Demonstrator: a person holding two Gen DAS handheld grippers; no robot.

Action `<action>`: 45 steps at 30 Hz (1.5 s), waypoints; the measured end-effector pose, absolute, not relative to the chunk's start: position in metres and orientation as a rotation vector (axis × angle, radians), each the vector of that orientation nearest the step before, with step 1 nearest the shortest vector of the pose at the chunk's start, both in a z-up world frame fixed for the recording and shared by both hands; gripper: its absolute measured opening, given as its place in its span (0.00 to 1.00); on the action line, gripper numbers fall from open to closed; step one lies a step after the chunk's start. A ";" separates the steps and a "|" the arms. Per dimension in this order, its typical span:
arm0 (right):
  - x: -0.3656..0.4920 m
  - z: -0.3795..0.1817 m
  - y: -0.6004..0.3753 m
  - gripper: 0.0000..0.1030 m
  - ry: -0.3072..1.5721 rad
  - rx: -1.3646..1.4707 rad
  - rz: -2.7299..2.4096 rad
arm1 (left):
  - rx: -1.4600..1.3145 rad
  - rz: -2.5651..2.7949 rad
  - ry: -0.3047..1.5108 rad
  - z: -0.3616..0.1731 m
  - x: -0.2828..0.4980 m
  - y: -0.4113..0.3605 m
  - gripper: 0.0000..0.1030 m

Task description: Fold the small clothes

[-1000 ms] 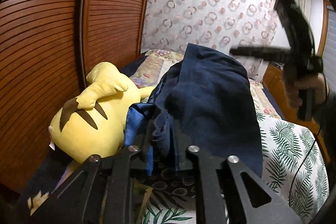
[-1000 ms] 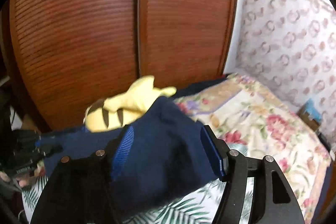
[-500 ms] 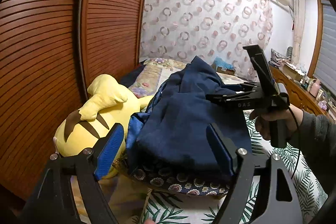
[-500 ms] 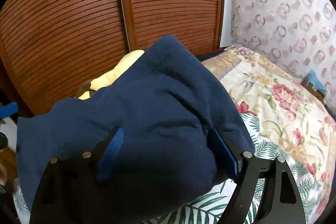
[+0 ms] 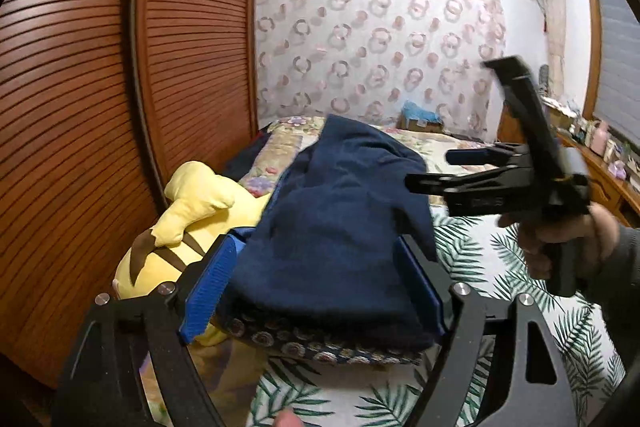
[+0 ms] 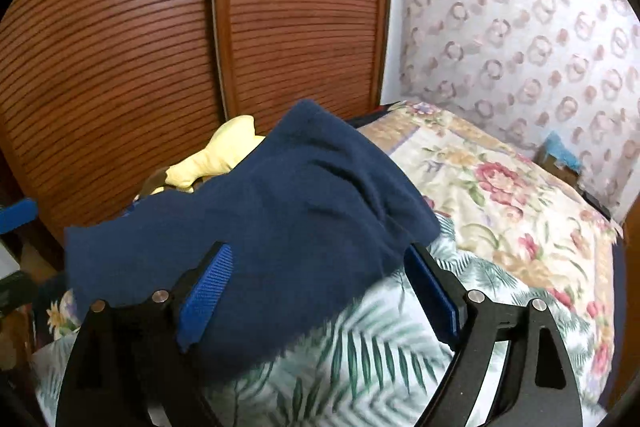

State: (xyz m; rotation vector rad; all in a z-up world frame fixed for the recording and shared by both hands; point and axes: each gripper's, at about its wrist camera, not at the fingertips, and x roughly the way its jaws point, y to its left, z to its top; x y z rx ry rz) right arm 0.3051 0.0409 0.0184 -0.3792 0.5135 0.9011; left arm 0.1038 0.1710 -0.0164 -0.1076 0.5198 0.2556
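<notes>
left wrist, navy garment between tool fingers

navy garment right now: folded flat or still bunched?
Bunched. The navy garment sits in a rumpled heap with a peak, draped over a patterned pillow beside the yellow plush.

A navy blue garment lies heaped on a bed sheet printed white with green palm fronds. Beside it sits a yellow plush toy with brown stripes. The quilt is cream with pink and red flowers. The wardrobe doors are reddish-brown and slatted. The curtain is pale with pinkish rings. Both grippers are black with blue pads.
</notes>
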 end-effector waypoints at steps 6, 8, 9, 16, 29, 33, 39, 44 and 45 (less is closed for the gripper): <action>0.262 0.020 -0.017 0.89 0.506 -0.322 0.834 | -0.090 0.184 0.527 -0.014 0.100 0.141 0.79; 0.244 0.019 -0.038 0.89 0.492 -0.305 0.792 | -0.086 0.161 0.531 -0.014 0.100 0.130 0.79; 0.232 0.019 -0.049 0.89 0.485 -0.296 0.772 | -0.083 0.156 0.534 -0.014 0.101 0.125 0.79; 0.179 0.015 -0.115 0.90 0.457 -0.217 0.625 | -0.062 0.107 0.547 -0.019 0.100 0.090 0.79; 0.088 0.039 -0.204 0.90 0.362 -0.067 0.387 | -0.031 -0.014 0.498 0.006 0.089 0.023 0.79; 0.074 0.043 -0.211 0.90 0.331 -0.041 0.362 | -0.022 -0.031 0.479 0.016 0.087 0.012 0.79; 0.075 0.027 -0.202 0.90 0.313 -0.031 0.352 | -0.013 -0.035 0.466 0.020 0.085 0.004 0.79; 0.076 0.020 -0.201 0.90 0.315 -0.020 0.350 | -0.006 -0.036 0.463 0.021 0.085 0.002 0.79; 0.072 0.020 -0.203 0.90 0.315 -0.021 0.350 | -0.004 -0.035 0.464 0.021 0.085 0.002 0.79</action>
